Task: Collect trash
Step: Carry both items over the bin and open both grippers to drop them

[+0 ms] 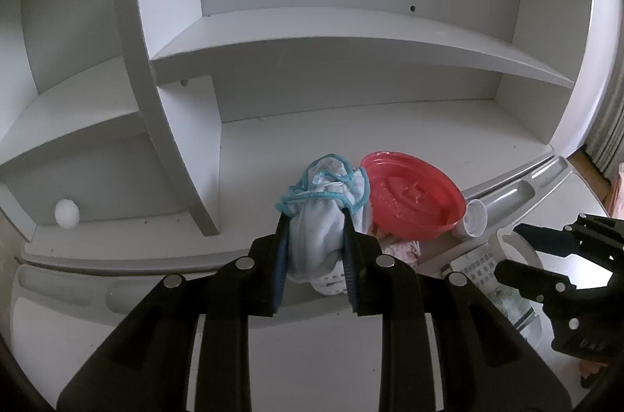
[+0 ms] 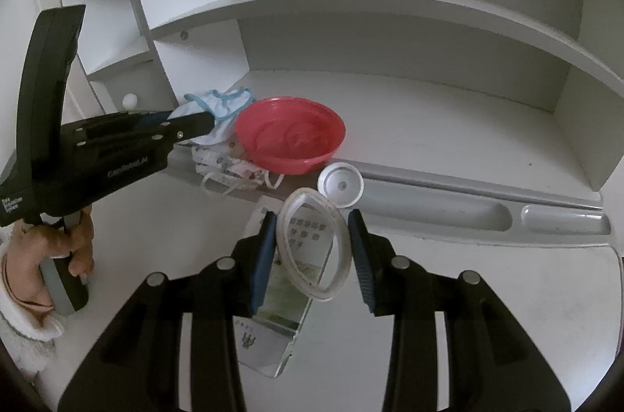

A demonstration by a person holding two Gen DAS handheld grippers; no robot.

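My left gripper is shut on a pale blue cloth with teal trim, which lies on the white desk beside a red plastic lid; the cloth also shows in the right wrist view. A patterned white cloth lies under it at the desk's ledge. My right gripper is open around a clear plastic ring, which stands tilted over a printed booklet. A small white cap lies just beyond the ring. The left gripper shows in the right wrist view.
White shelving with a star cut-out rises behind the desk. A white ball sits in the lower left cubby. Pen-tray grooves run along the desk ledge. A curtain and wooden floor lie to the right.
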